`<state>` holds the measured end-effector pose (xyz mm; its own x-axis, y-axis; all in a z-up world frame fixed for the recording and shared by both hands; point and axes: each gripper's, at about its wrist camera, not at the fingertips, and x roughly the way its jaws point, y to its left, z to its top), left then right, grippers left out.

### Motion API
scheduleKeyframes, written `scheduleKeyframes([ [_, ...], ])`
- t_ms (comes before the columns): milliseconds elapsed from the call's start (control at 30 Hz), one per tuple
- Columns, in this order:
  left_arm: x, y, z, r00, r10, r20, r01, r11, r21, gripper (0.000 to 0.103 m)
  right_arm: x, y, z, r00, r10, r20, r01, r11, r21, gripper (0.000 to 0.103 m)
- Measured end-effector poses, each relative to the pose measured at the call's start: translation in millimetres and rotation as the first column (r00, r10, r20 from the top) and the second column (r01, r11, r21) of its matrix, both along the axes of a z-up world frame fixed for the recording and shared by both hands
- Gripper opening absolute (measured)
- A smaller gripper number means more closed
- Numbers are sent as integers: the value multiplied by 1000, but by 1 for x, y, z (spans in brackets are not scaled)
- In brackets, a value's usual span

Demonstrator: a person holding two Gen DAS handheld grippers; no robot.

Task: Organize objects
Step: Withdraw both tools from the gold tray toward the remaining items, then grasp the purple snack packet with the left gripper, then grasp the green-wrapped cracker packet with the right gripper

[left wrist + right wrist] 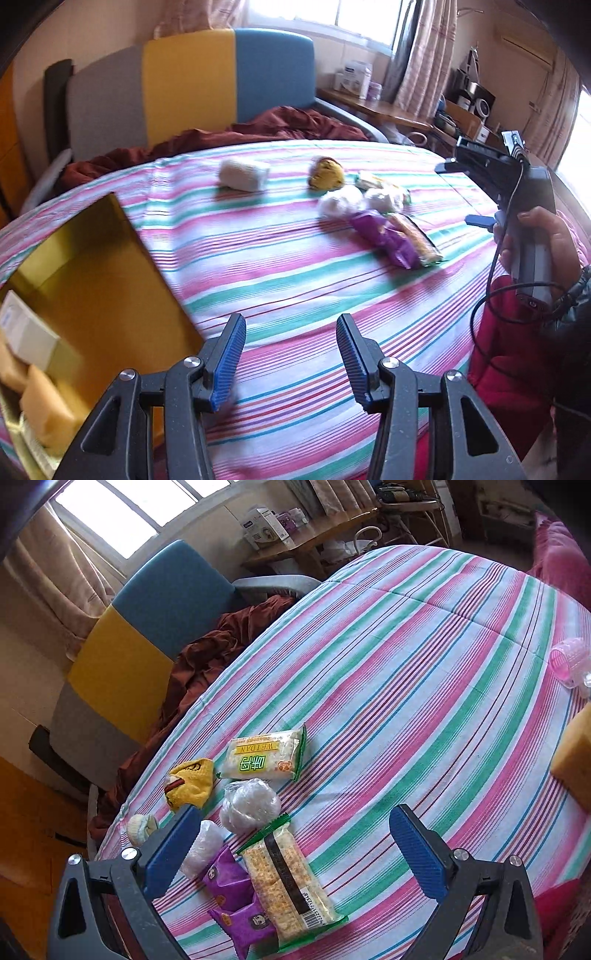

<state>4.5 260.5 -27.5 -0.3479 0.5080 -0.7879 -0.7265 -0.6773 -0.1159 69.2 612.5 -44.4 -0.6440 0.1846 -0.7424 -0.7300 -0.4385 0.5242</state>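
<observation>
Snacks lie in a cluster on the striped bed cover: a clear cracker packet with a green edge, purple snack packs, two clear-wrapped white balls, a green-lettered rice cake pack, a yellow cloth toy and a rolled white sock. My right gripper is open and empty just above the cracker packet. My left gripper is open and empty beside a gold box. The cluster and the sock roll show farther off in the left wrist view.
The gold box holds a white carton and orange items. A pink plastic cup and an orange block sit at the bed's right edge. A crumpled maroon blanket lies by the headboard. The right gripper's body shows at the right.
</observation>
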Motion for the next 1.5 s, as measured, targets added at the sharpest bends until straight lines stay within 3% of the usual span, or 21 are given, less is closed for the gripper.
scheduleKeyframes([
  [233, 0, 59, -21, 988, -90, 128, 85, 995, 47, 51, -4, 4, -11, 1000, 20, -3, -20, 997, -70, 103],
  [500, -4, 117, -30, 971, -163, 173, 146, 983, 108, 51, -6, 5, -13, 999, 39, -31, -42, 994, -103, 103],
  [633, -10, 142, -40, 961, -168, 221, 145, 983, 116, 51, -9, 4, -15, 998, 51, -31, -54, 992, -112, 103],
  [767, -19, 163, -60, 951, -131, 280, 113, 990, 80, 51, -12, 4, -17, 998, 59, -21, -61, 992, -112, 103],
  [833, -20, 166, -60, 957, -129, 260, 106, 989, 101, 51, -14, 5, -18, 998, 63, -12, -64, 991, -116, 103],
  [900, -19, 166, -61, 955, -145, 258, 120, 987, 109, 37, -15, 5, -20, 998, 65, 3, -64, 992, -112, 103],
  [1200, -8, 91, -59, 979, -129, 158, 104, 982, 159, 36, -30, 1, -30, 984, 136, 111, -124, 987, -105, 103],
  [1367, -5, 56, -58, 986, -102, 132, 80, 984, 160, 36, -47, -14, -37, 946, 233, 226, -220, 972, -81, 101],
  [1400, -7, 54, -58, 987, -94, 134, 71, 984, 162, 35, -51, -18, -41, 930, 255, 266, -244, 967, -77, 99],
  [1467, -9, 48, -58, 987, -80, 138, 56, 984, 167, 35, -58, -25, -46, 899, 289, 328, -281, 957, -72, 79],
  [1500, -9, 49, -59, 987, -74, 140, 50, 984, 168, 35, -59, -27, -47, 887, 293, 356, -291, 955, -59, 76],
])
